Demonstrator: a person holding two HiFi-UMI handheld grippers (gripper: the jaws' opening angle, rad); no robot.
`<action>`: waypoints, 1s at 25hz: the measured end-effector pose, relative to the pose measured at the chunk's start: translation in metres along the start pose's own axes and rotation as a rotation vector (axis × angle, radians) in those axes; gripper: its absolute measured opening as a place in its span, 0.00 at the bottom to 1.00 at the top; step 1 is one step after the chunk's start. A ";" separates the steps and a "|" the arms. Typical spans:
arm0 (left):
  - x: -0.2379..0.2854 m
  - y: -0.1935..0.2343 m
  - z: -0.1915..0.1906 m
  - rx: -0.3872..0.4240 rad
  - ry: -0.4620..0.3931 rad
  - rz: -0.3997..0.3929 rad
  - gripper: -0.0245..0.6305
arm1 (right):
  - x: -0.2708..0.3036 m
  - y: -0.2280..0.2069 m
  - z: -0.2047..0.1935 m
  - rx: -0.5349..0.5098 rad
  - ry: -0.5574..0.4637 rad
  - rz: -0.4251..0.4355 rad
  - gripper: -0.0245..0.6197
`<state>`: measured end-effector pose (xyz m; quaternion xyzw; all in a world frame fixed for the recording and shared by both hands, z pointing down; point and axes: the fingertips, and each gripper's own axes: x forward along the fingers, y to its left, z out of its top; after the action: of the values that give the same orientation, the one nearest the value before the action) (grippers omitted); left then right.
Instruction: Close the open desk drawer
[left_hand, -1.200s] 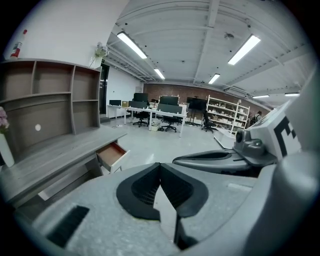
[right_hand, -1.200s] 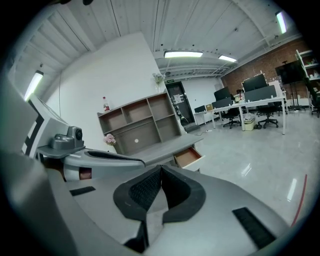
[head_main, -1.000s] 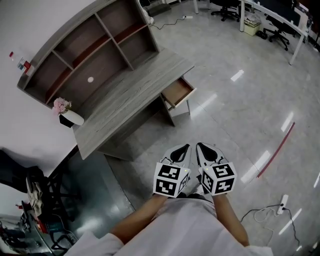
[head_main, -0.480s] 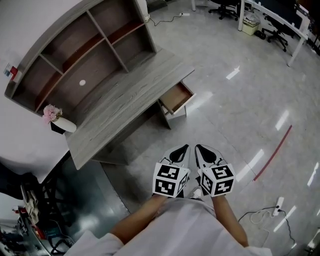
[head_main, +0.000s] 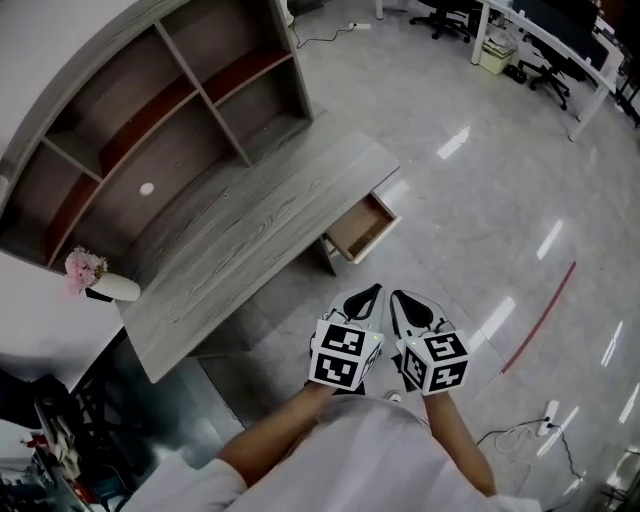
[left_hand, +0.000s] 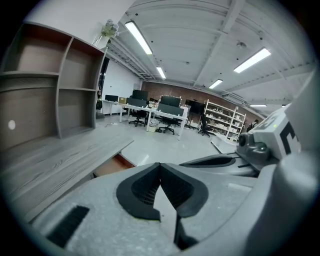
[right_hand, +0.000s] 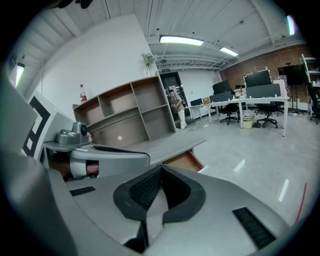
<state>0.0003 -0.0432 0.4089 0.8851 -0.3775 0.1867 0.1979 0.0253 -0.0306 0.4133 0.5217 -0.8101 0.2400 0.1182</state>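
Glossy floor (head_main: 480, 200) lies between the person and the desk (head_main: 250, 230), whose drawer (head_main: 362, 227) stands pulled out at its near end, with left gripper (head_main: 363, 302) and right gripper (head_main: 413, 306) both pressed together, empty, aimed there, likely for pushing.

I'm looking at an open-plan office: beyond the wooden bench (left_hand: 60, 160) stand white desks (left_hand: 167, 113), monitors (left_hand: 171, 100), swivel chairs (left_hand: 136, 117) and storage racks (left_hand: 224, 117).
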 end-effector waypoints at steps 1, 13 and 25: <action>0.003 0.006 0.003 -0.002 0.001 -0.008 0.04 | 0.007 0.000 0.004 0.002 0.002 -0.005 0.04; 0.021 0.063 0.006 -0.040 0.029 -0.083 0.04 | 0.075 0.009 0.016 0.042 0.065 -0.022 0.04; 0.056 0.107 -0.002 -0.087 0.077 -0.015 0.04 | 0.127 -0.035 0.002 0.228 0.073 0.028 0.04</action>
<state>-0.0432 -0.1433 0.4593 0.8705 -0.3708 0.2026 0.2523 0.0027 -0.1435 0.4766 0.5112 -0.7800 0.3509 0.0843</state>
